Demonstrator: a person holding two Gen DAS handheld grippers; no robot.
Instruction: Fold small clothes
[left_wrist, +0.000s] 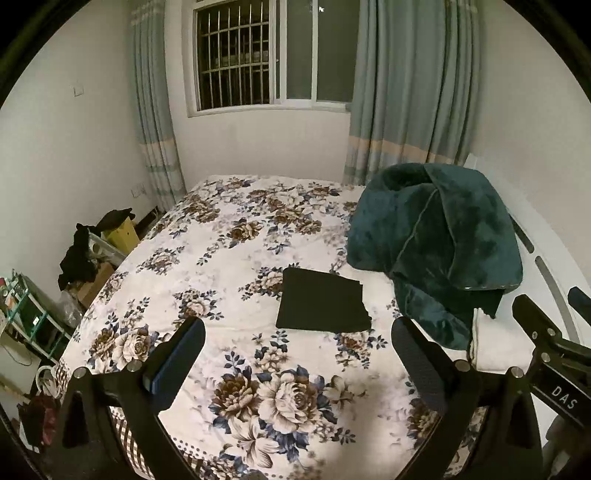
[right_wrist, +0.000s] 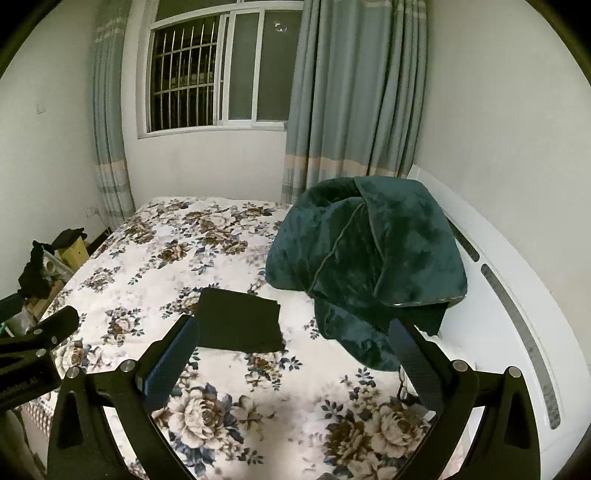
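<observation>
light: dim room lamp, dark window (left_wrist: 273, 55) | edges: bent, black corners | focus: a bit soft | shadows: soft on bed (left_wrist: 229, 266)

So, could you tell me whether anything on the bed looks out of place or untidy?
The dark green blanket is heaped in a crumpled mound by the headboard, not spread or folded. The black garment lies flat and neatly folded on the floral bedsheet.

Folded garment (left_wrist: 322, 301): plain black. Bedsheet (left_wrist: 221, 236): white, brown-and-cream roses, navy leaves. Plush blanket (left_wrist: 436, 243): dark teal. Curtains (left_wrist: 410, 85): pale blue-grey, 1 cream band. Walls (left_wrist: 74, 155): white. Gripper fingers (left_wrist: 173, 365): black.
</observation>
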